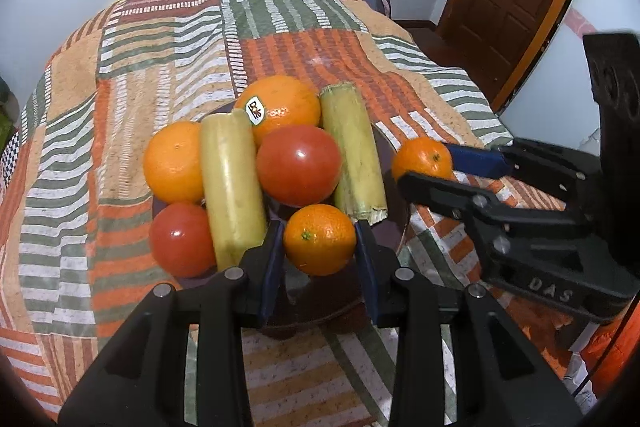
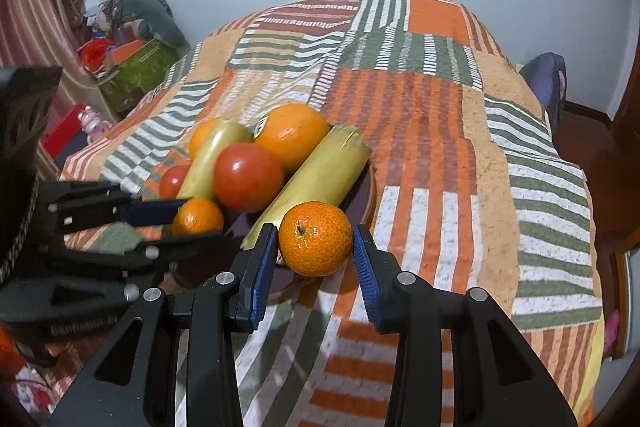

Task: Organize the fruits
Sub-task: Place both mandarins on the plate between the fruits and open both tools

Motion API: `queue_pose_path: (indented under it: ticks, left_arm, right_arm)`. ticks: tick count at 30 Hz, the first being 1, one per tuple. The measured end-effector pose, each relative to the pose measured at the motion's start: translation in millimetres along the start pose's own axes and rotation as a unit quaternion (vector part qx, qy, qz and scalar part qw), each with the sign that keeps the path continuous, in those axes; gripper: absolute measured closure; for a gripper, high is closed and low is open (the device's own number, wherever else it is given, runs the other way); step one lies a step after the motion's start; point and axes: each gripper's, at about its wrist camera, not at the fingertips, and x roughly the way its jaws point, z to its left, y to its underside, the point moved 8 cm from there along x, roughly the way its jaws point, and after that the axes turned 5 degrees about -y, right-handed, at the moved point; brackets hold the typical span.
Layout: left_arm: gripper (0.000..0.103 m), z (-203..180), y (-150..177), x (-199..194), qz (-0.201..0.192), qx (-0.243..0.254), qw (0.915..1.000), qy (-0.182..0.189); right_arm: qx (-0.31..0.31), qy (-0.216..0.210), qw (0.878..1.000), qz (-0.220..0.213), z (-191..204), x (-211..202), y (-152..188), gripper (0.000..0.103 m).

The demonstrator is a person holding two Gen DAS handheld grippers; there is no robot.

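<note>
"DAS" in raised letters on right gripper [image 1: 424, 167] body; sticker [image 1: 255, 111] on big orange [image 1: 280, 109], its logo unreadable.

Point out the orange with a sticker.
The big orange at the plate's far side; its white sticker faces left. The other three oranges are bare.

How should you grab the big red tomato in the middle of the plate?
Grip the tomato across its widest part, coming down from above. It is round and smooth, and it is wedged between the two yellow-green stalks, with the stickered orange behind it, so the sides are crowded. Only the top looks free. Place the fingers front and back, probably gently, since it may squash.
</note>
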Motion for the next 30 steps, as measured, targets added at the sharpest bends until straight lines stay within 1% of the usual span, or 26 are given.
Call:
queue_pose_path:
  ticks: [7, 10, 12, 15, 18, 19, 20, 22, 23, 27, 30]
  left_arm:
    - [0.068, 3.4, 2.0, 7.5, 0.001, -0.003, 1.0000, 0.000]
    - [0.068, 3.8, 1.7, 8.6, 0.001, -0.006, 1.0000, 0.002]
    - [0.065, 2.3, 1.4, 8.7, 0.001, -0.005, 1.0000, 0.002]
    - [0.065, 1.8, 1.3, 8.8, 0.001, -0.002, 1.0000, -0.003]
    - [0.065, 2.7, 1.5, 8.5, 0.004, -0.007, 1.0000, 0.001]
    - [0.063, 2.9, 1.6, 8.6, 0.005, -0.008, 1.0000, 0.002]
    - [0.059, 2.3, 1.9, 8.2, 0.007, -0.009, 0.9999, 0.007]
    - [0.055, 0.0, 2.9, 6.8, 0.006, -0.010, 0.9998, 0.014]
    - [0.054, -1.4, 3.2, 5.7, 0.004, -0.007, 0.9999, 0.012]
    - [0.053, -5.9, 4.1, 2.6, -0.005, 0.013, 0.9999, -0.007]
    - [0.053, -5.1, 3.0, 0.5, -0.009, 0.013, 0.9998, -0.010]
  right_arm:
    - [0.012, 0.010, 1.000, 0.000, -11.2, 14.2, -4.5, 0.068]
    - [0.011, 0.012, 1.000, -0.002, -12.5, 15.7, -4.6, 0.068]
    - [0.013, 0.010, 1.000, -0.004, -13.4, 15.6, -4.5, 0.067]
    - [0.014, 0.008, 1.000, -0.002, -13.7, 15.1, -4.1, 0.067]
    - [0.017, 0.006, 1.000, -0.001, -14.3, 14.9, -4.2, 0.067]
    - [0.017, 0.007, 1.000, -0.001, -14.4, 15.1, -4.4, 0.067]
    - [0.017, 0.008, 1.000, 0.000, -14.7, 15.9, -5.1, 0.067]
    - [0.019, 0.010, 1.000, 0.003, -15.6, 16.3, -5.2, 0.062]
    - [0.021, 0.009, 1.000, 0.003, -16.1, 16.3, -4.7, 0.056]
    - [0.018, 0.005, 1.000, 0.003, -15.5, 16.3, -2.9, 0.055]
    - [0.019, 0.005, 1.000, 0.003, -15.7, 15.6, -3.1, 0.055]
